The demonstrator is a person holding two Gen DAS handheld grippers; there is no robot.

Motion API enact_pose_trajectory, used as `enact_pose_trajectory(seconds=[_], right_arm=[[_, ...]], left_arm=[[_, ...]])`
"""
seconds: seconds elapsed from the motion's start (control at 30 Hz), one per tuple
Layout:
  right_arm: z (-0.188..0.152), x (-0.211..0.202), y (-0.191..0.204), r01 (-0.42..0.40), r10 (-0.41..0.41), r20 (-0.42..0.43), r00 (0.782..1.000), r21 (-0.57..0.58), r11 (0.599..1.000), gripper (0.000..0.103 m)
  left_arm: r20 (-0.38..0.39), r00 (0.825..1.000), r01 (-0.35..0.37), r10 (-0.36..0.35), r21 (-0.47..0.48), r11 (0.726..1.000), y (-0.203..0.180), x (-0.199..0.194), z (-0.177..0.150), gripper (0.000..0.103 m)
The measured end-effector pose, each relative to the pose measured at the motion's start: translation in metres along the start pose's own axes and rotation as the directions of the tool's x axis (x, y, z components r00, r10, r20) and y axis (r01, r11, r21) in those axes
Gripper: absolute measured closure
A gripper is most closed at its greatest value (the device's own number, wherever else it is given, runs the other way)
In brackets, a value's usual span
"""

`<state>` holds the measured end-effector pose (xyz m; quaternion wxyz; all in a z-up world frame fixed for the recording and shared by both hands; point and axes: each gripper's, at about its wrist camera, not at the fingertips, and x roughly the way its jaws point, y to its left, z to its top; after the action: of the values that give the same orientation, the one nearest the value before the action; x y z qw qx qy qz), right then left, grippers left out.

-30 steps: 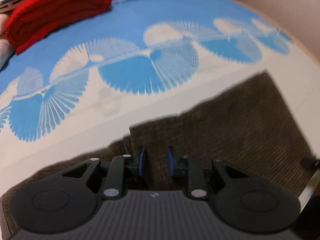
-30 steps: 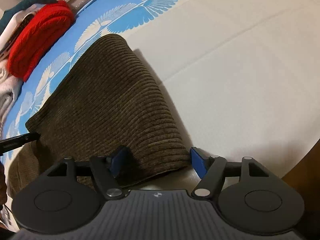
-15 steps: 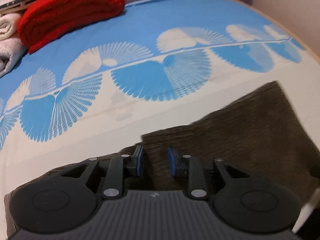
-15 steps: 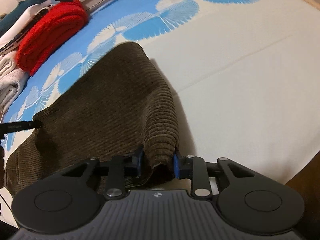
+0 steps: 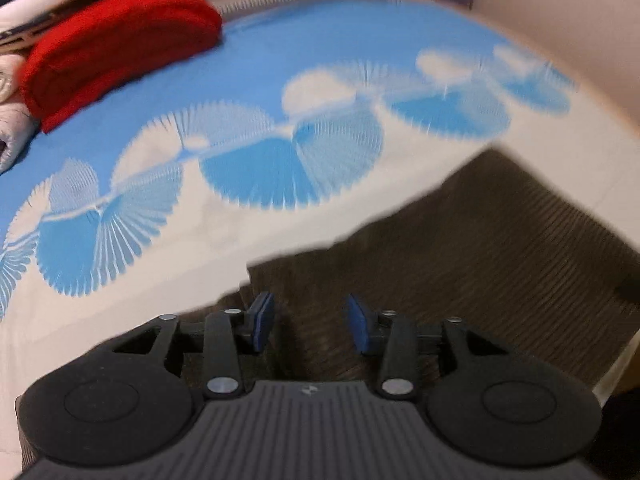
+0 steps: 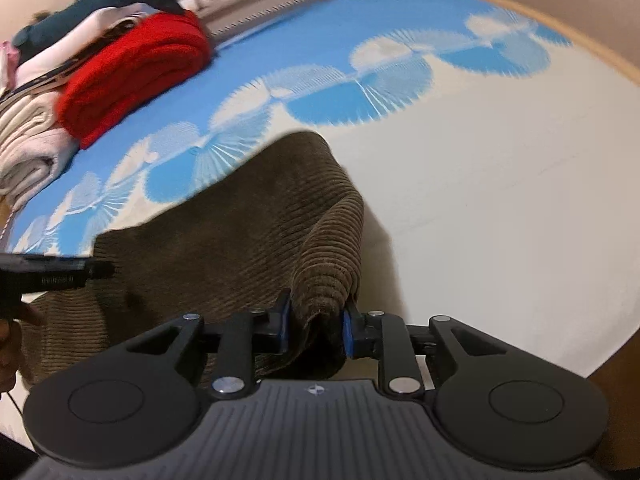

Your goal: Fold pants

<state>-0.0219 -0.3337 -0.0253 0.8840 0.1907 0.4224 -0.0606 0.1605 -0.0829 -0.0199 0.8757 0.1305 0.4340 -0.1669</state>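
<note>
The brown corduroy pants (image 5: pixel 500 248) lie folded on a bed cover with blue and white fans (image 5: pixel 256 168). My left gripper (image 5: pixel 310 322) hovers over their left end. Its jaws are opening, and the cloth lies under the gap with neither pad pressing on it. In the right wrist view my right gripper (image 6: pixel 316 322) is closing on a bunched fold at the right edge of the pants (image 6: pixel 240 240), which it holds raised off the cover. The left gripper's finger (image 6: pixel 52 276) reaches in from the left over the pants.
A folded red garment (image 5: pixel 116 40) lies at the back left, seen also as the red garment (image 6: pixel 136 76) on a stack of pale folded clothes (image 6: pixel 28 140). The plain white part of the cover (image 6: pixel 500 200) stretches to the right. A wooden edge (image 6: pixel 600 52) bounds the bed.
My right gripper closed on the pants' right edge and lifted it into a hanging fold. The left jaws widened from a narrow gap, and the left gripper rose slightly.
</note>
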Motion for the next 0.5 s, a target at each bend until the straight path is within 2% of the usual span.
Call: enact_pose_trajectory(seconds=[0.07,0.2,0.27,0.33,0.43,0.47,0.5], right_arm=[[0.007,-0.013,0.011,-0.013,0.014,0.008,1.0,-0.03,0.999,0.079],[0.018,-0.038,0.037,-0.05,0.055,0.04,0.998,-0.122,0.991,0.08],[0.019,-0.046,0.049,-0.058,0.069,0.063,0.996,-0.167,0.984,0.08],[0.014,-0.052,0.06,-0.056,0.079,0.1,0.992,-0.216,0.975,0.081],[-0.002,-0.051,0.068,-0.04,0.078,0.152,0.985,-0.239,0.97,0.081],[-0.006,-0.049,0.069,-0.036,0.071,0.152,0.986,-0.227,0.973,0.081],[-0.009,-0.045,0.071,-0.034,0.067,0.147,0.987,-0.214,0.976,0.081]], left_arm=[[0.038,0.999,0.023,-0.022,-0.014,1.0,0.002,-0.022,0.002,0.043],[0.128,0.991,0.046,-0.044,-0.013,0.999,0.005,-0.074,0.006,0.04],[0.196,0.979,0.053,-0.055,0.013,0.999,0.001,-0.101,0.0,0.037],[0.262,0.965,0.02,-0.028,0.034,0.999,-0.008,-0.122,-0.008,0.037],[0.364,0.931,0.017,-0.022,0.016,1.0,-0.019,-0.134,-0.026,0.037],[0.373,0.928,0.021,-0.018,-0.006,1.0,-0.02,-0.132,-0.031,0.037],[0.356,0.934,0.014,-0.001,-0.036,0.999,-0.02,-0.127,-0.033,0.037]])
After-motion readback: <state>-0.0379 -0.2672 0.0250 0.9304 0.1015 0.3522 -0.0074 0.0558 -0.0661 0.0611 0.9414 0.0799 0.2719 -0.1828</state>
